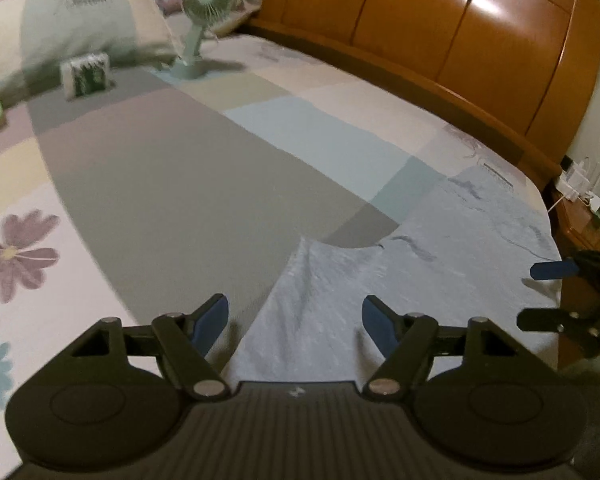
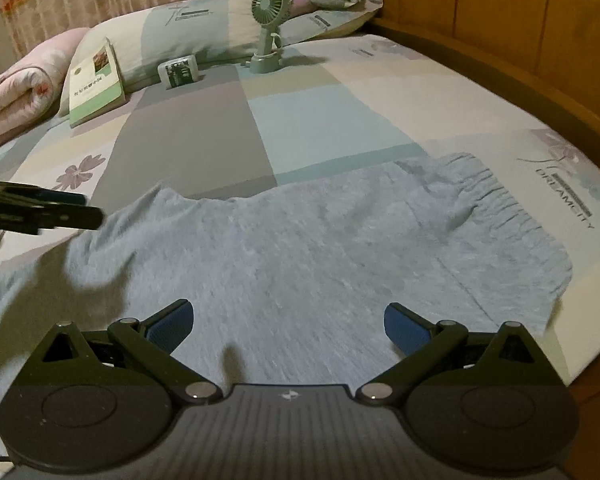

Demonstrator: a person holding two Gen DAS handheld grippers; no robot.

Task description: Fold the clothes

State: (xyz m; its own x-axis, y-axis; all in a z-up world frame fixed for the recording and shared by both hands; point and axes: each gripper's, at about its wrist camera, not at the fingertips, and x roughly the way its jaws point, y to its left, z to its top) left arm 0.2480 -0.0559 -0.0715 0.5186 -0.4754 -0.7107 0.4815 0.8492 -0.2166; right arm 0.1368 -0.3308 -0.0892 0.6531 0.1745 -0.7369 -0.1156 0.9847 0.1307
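The pale blue garment [image 2: 300, 248] lies spread near the foot of the bed [image 2: 332, 92], under both grippers. The left hand-held gripper [image 1: 296, 322] and right hand-held gripper [image 2: 288, 326] stand spread, pinching nothing. I judge folding not begun; next, each should close on a garment edge.

Left gripper [image 1: 295, 322], right gripper [image 2: 289, 326]: black linkage arms, silver pivot screws, blue ribbed pads [image 2: 168, 326], grooved grey body, small white emblem.

At the right of the right wrist frame we read what looks like "DREAMCITY" on the bedsheet [image 2: 568, 196]; other print is illegible.
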